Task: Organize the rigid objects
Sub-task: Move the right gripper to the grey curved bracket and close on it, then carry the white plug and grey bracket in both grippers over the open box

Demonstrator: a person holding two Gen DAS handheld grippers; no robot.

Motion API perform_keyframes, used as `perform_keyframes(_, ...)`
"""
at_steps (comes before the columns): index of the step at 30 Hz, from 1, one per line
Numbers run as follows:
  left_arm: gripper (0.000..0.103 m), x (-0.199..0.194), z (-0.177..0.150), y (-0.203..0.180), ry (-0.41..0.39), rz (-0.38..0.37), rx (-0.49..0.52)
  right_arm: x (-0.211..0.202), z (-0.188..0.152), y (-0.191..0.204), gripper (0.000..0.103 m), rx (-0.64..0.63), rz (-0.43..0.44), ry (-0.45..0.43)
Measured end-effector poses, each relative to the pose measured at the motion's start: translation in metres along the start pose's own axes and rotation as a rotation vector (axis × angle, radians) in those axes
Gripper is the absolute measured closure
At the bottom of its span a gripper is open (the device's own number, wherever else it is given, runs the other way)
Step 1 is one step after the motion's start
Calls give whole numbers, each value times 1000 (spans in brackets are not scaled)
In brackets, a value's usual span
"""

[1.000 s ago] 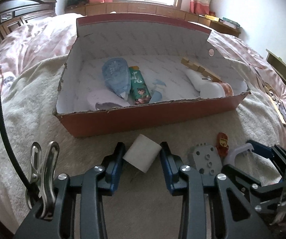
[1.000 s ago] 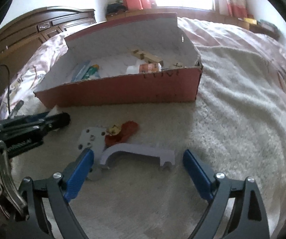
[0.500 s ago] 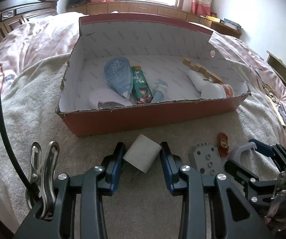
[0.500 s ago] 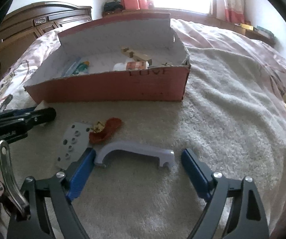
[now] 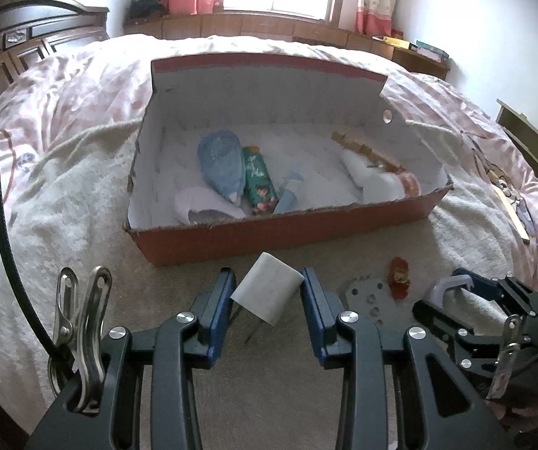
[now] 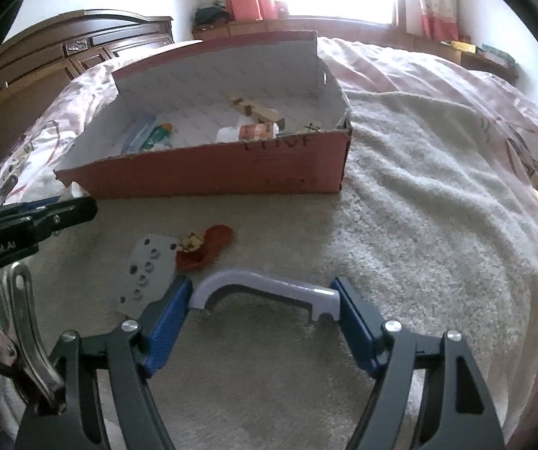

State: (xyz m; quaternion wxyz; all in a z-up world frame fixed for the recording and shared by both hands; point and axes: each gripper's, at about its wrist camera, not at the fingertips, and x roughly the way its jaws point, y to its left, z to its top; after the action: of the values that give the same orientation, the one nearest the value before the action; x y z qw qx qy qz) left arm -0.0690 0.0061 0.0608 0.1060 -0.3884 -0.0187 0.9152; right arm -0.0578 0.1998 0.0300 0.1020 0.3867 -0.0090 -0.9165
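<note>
My left gripper (image 5: 267, 281) is shut on a white block (image 5: 269, 294), held just in front of the red cardboard box (image 5: 269, 232). The box holds a blue pouch (image 5: 220, 165), a green tube (image 5: 257, 183), wooden blocks (image 5: 362, 150) and a white bottle (image 5: 377, 183). My right gripper (image 6: 261, 290) has its jaws closing around a lavender handle-shaped piece (image 6: 265, 285) lying on the beige blanket; both blue pads touch its ends. In the left wrist view the right gripper (image 5: 448, 294) is at the far right over that piece.
A grey plate with holes (image 6: 149, 273) and a red toy figure (image 6: 205, 249) lie on the blanket, left of the handle piece. The left gripper's black body (image 6: 44, 217) reaches in from the left. A pink quilt and a dark wooden headboard (image 6: 81, 45) surround the blanket.
The right gripper's jaws have narrowed from wide apart until the pads meet the ends of the lavender piece. The left gripper still holds the white block in the same place.
</note>
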Motion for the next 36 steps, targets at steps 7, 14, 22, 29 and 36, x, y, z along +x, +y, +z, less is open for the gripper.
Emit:
perform_keyframes(7, 66, -14, 13, -1, -44, 7, 15, -13, 10, 2, 24, -6, 23, -36)
perform_keyframes(14, 66, -16, 24, 5, -67, 26, 5, -20, 22, 3, 24, -13, 34, -58)
perform_keyframes(22, 66, -10, 42, 11, -82, 45, 5, -22, 44, 9, 24, -29, 54, -81)
perform_keyframes(29, 66, 3, 60, 14, -81, 54, 4, -17, 74, 15, 24, -49, 76, -108)
perform_keyframes(36, 66, 17, 73, 15, -73, 62, 2, 3, 96, 11, 24, -27, 94, -88)
